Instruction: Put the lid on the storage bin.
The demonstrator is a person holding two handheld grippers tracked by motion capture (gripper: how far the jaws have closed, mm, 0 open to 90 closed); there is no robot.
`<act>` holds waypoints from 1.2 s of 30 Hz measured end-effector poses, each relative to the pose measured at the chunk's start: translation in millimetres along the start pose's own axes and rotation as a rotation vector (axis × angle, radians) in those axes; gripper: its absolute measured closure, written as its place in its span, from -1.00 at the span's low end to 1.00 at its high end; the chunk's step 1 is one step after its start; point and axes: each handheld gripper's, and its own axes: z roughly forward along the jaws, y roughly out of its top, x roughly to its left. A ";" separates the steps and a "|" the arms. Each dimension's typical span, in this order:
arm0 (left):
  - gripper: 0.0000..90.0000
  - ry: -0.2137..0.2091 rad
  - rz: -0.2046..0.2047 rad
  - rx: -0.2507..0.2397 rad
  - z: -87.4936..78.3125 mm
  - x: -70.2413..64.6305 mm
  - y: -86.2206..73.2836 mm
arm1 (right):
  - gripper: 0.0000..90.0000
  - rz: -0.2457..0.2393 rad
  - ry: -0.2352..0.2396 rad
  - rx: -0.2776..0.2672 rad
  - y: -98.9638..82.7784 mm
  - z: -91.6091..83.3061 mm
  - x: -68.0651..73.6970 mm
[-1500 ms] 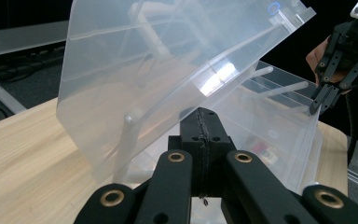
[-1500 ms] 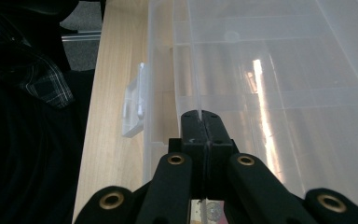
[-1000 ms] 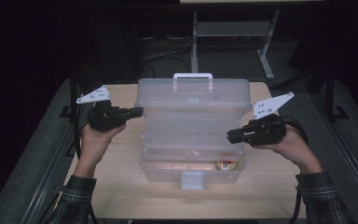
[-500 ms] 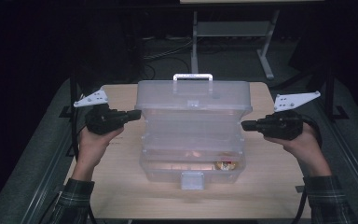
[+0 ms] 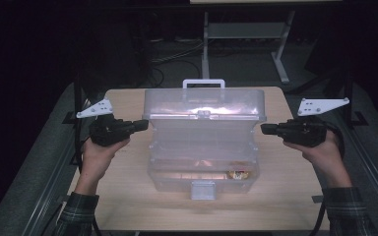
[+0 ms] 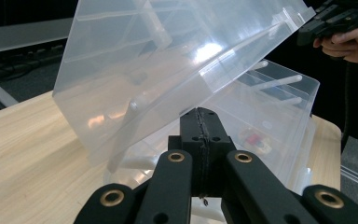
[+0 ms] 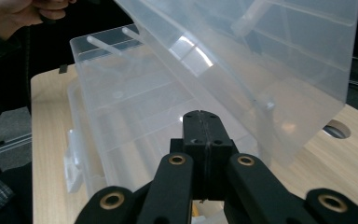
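Note:
A clear plastic toolbox (image 5: 202, 162) stands mid-table with its lid (image 5: 204, 105) raised partway and tilted. A small colourful item (image 5: 238, 173) lies inside near the front right. My left gripper (image 5: 143, 125) is shut and empty, its tip right at the lid's left end; I cannot tell if it touches. In the left gripper view its jaws (image 6: 200, 114) sit closed just under the lid (image 6: 168, 60). My right gripper (image 5: 265, 129) is shut and empty, a short gap off the lid's right end. The right gripper view has the closed jaws (image 7: 204, 116) pointing at the box (image 7: 121, 93) beneath the lid (image 7: 270, 51).
The wooden table (image 5: 285, 196) has bare room in front of and beside the box. The box has a white handle (image 5: 204, 81) at the back and a front latch (image 5: 203, 189). Dark floor, a desk frame (image 5: 206, 44) and cables lie beyond.
My right gripper has drawn back to the right, away from the box's right side. The left gripper and the lid have stayed where they were.

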 end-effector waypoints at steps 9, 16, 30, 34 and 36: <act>1.00 -0.014 0.013 0.000 -2.2 -5.8 -6.4 | 1.00 0.008 -0.002 -0.024 -8.2 -2.7 3.2; 1.00 -0.030 0.020 -0.005 -3.7 -10.1 -15.2 | 1.00 0.004 0.002 -0.027 -15.4 -3.2 8.7; 1.00 -0.028 0.039 0.005 -9.2 -20.0 -35.3 | 1.00 0.017 -0.004 -0.008 -32.1 -0.4 18.8; 1.00 -0.028 0.044 0.010 -9.5 -23.3 -40.6 | 1.00 0.013 -0.003 0.003 -36.4 -0.4 22.6; 1.00 -0.028 0.051 0.014 -9.6 -24.9 -43.8 | 1.00 0.012 -0.006 0.009 -38.6 -0.1 24.9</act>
